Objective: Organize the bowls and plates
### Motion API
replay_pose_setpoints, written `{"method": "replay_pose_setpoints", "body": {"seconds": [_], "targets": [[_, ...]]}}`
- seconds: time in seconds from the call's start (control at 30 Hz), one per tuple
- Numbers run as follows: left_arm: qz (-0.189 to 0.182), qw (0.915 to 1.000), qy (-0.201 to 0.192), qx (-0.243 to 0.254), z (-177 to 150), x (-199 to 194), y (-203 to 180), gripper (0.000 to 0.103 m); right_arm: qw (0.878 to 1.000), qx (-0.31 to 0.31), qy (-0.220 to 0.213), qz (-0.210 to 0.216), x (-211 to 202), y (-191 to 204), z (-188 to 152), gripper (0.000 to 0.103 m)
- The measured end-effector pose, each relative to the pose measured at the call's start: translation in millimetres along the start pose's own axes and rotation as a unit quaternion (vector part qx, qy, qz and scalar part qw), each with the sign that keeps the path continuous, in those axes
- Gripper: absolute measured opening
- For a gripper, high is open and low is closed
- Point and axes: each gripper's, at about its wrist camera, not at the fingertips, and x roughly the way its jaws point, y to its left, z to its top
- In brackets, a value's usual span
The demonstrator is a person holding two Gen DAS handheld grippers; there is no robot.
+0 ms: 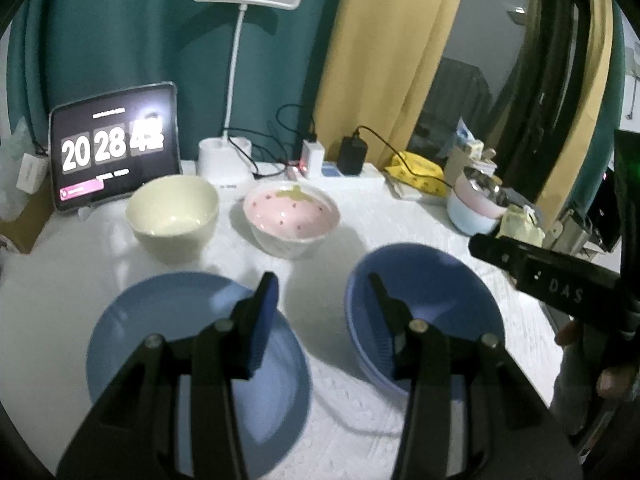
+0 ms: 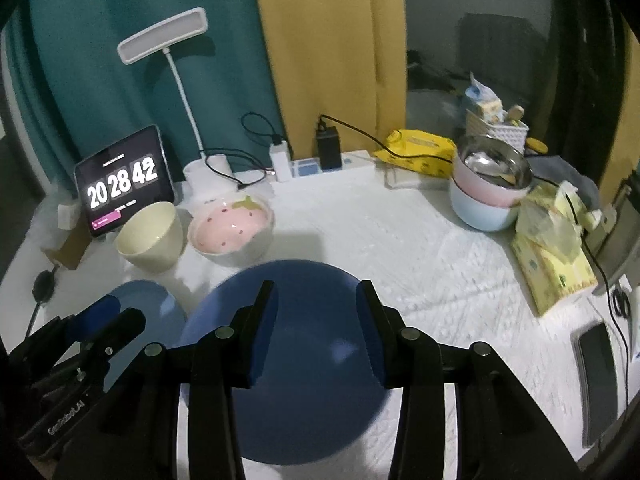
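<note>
A blue plate [image 1: 160, 340] lies on the white table cover at the near left, and my left gripper [image 1: 324, 312] hovers open just to its right, with nothing between the fingers. A blue bowl [image 1: 432, 300] sits to the right of the plate. My right gripper [image 2: 318, 320] hangs open above that blue bowl [image 2: 312, 360], its pads clear of the rim. Behind them stand a cream bowl [image 1: 172, 216] and a pink strawberry bowl [image 1: 292, 220]. The right gripper [image 1: 484, 248] shows at the right edge of the left wrist view. The left gripper [image 2: 124, 312] shows over the plate [image 2: 148, 300] in the right wrist view.
A tablet clock [image 1: 114, 148], a white desk lamp [image 1: 226, 160] and a power strip with chargers [image 1: 340, 168] line the back edge. At the right stand stacked pastel bowls with a metal bowl on top [image 2: 488, 192], yellow tissue packs [image 2: 552, 256] and a phone [image 2: 598, 380].
</note>
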Motion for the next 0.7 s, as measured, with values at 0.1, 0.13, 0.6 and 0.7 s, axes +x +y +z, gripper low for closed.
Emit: {"method": "replay_pose_setpoints", "body": {"seconds": [0.1,0.13,0.6,0.7], "targets": [[0.003,1.0,-0.004,-0.005,6.7,0.6,6.4,0.045,1.0,-0.006,-0.001,0.004,1.3,6.5,6.7,0.042],[0.004,1.0,-0.006,-0.007,9.8,1.3,8.9,0.045,1.0,-0.007,-0.001,0.006,2.4,8.0,9.3,0.042],[0.006,0.9998,-0.003,-0.02,39.3,25.4,25.9,0.045,0.999,-0.031,0.016,0.013,30.6,38.0,44.7,0.042],[0.007,0.9997,0.005,-0.025,45.1,34.3,30.7,0.045,0.999,-0.032,0.021,0.013,38.4,41.3,52.5,0.042]]}}
